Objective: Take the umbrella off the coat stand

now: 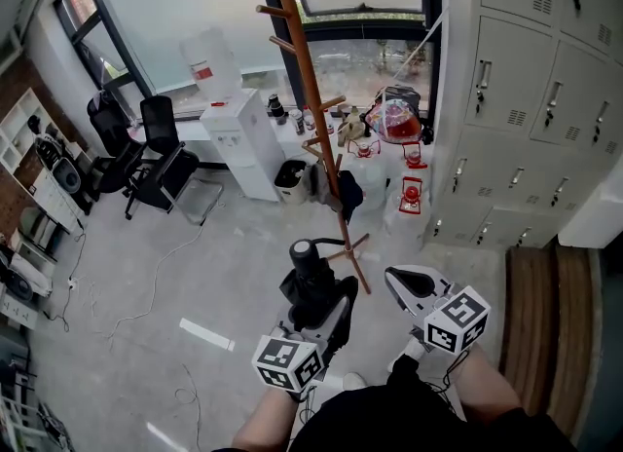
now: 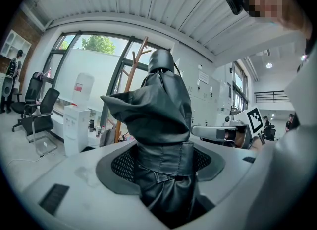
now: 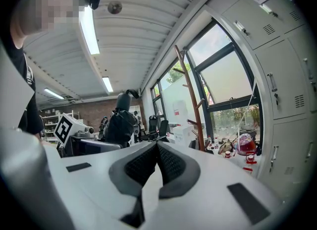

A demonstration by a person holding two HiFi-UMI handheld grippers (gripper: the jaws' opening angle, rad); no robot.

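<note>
Left hand-held gripper (image 2: 161,168) clamps a crinkled, black, folded umbrella (image 2: 154,109).

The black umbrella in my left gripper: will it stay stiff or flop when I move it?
Probably stiff along its length: the umbrella stands upright from the left gripper. Its fabric folds bulge loosely above the strap, so the surface will likely squash and shift a little in the grip. It looks compact, so it is probably light.
</note>
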